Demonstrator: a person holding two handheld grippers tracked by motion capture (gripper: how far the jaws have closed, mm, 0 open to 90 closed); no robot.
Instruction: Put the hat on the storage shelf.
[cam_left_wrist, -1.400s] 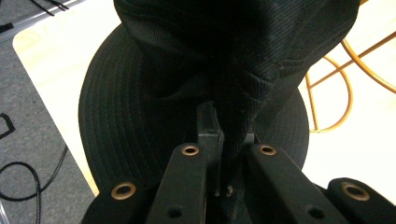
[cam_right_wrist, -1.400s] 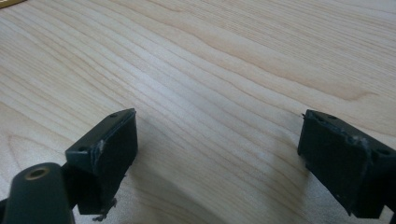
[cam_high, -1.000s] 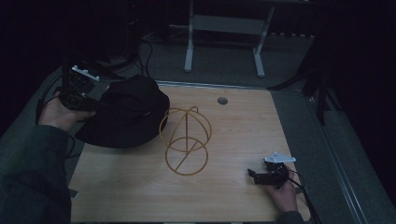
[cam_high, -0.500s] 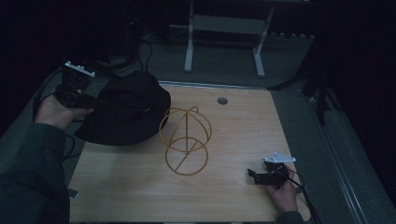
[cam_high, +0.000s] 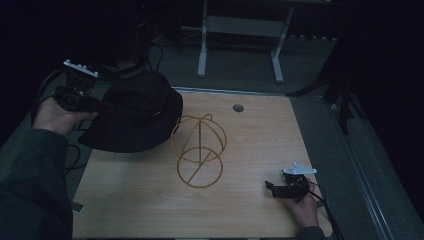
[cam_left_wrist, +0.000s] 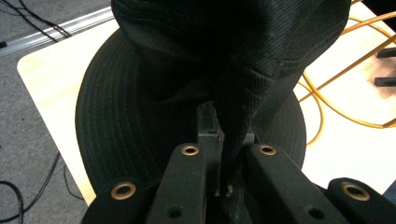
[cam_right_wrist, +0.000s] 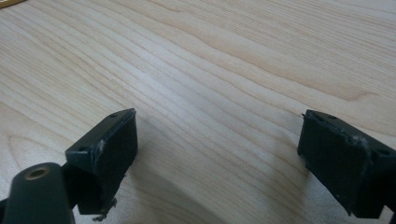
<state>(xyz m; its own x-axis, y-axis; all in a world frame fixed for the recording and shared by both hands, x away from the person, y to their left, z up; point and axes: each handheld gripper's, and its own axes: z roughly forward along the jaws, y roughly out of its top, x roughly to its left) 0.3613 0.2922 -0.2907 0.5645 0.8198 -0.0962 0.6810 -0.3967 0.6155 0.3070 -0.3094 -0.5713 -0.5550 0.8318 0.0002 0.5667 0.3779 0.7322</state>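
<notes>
Left tongs (cam_left_wrist: 219, 154) pinch black hat (cam_high: 135, 115) beside wire stand (cam_high: 199, 150)

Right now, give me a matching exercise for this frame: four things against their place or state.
1. black hat
2. wire hat stand
3. left tongs
4. right tongs

a. open, low over bare wood
b. upright mid-table
c. shut on fabric
d. at the table's left edge, pinched

Pairs: 1-d, 2-b, 3-c, 4-a
</notes>
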